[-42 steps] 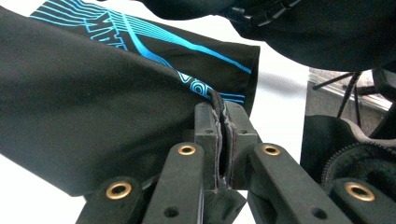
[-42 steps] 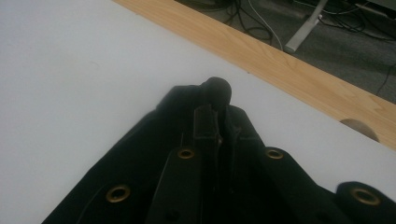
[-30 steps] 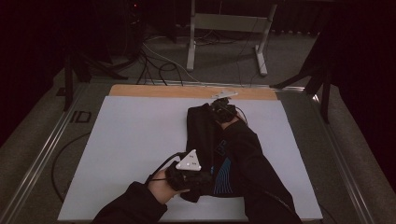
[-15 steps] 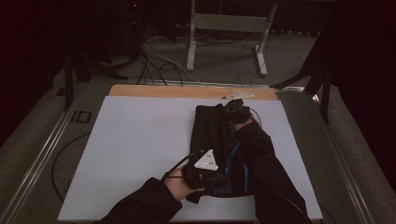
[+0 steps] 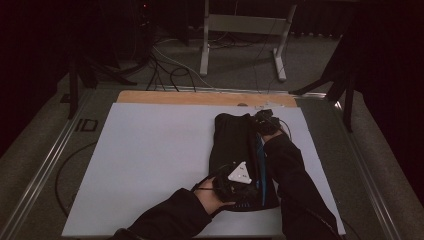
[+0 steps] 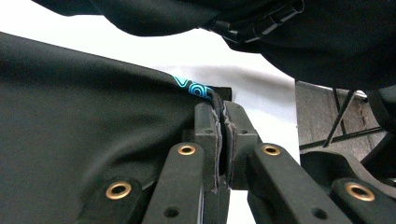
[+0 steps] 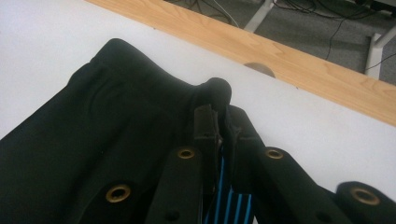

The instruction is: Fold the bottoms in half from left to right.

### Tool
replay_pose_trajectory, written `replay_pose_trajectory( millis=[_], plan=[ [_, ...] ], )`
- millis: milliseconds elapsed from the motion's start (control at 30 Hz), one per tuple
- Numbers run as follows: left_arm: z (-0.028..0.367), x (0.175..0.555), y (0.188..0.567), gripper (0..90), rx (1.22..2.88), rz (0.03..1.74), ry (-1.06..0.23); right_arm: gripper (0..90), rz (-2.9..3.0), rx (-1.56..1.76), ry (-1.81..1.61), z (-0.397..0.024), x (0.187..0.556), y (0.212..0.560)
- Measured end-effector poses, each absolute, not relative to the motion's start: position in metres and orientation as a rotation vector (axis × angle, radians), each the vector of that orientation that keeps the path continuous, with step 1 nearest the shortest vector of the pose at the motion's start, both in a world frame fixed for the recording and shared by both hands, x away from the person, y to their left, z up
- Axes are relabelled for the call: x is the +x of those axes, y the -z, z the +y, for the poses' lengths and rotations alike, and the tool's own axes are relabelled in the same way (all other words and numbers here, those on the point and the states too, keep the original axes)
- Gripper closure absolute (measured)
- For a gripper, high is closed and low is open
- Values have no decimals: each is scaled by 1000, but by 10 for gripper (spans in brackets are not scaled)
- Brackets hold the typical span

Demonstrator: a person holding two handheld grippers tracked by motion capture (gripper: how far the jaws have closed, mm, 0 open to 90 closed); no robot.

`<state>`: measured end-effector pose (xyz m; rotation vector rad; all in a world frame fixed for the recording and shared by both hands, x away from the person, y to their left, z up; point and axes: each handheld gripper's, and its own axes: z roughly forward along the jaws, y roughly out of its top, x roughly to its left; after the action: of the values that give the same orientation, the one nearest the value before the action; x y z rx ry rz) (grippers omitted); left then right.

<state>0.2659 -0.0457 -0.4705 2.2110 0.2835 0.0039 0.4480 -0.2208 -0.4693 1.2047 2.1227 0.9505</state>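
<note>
A black garment (image 5: 235, 150) with blue trim is lying on the right half of the white counter (image 5: 150, 160), soft and limp, so it is best taken by its edges. The left tongs (image 6: 219, 130) are pinching its near edge by the blue lettering, the right tongs (image 7: 220, 122) clenching a bunched far corner. Both forearms are reaching forward from the near side, the right stretched farther.

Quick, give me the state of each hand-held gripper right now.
Left hand-held gripper: shut on the black garment, at its near edge.
Right hand-held gripper: shut on the same garment, at its far edge.
</note>
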Motion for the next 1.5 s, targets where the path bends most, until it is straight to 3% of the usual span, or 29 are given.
replay_pose_trajectory(
  millis=[1267, 1367, 1500],
  plan=[
    [-100, 280, 497, 865, 2220, 325, 47, 826, 2116, 1270, -884, -247, 464, 508],
    [-104, 281, 498, 865, 2218, 323, 57, 778, 2105, 1285, -883, -249, 463, 509],
    [-111, 280, 500, 864, 2226, 317, 71, 601, 2119, 1275, -914, -252, 461, 507]
  ],
)
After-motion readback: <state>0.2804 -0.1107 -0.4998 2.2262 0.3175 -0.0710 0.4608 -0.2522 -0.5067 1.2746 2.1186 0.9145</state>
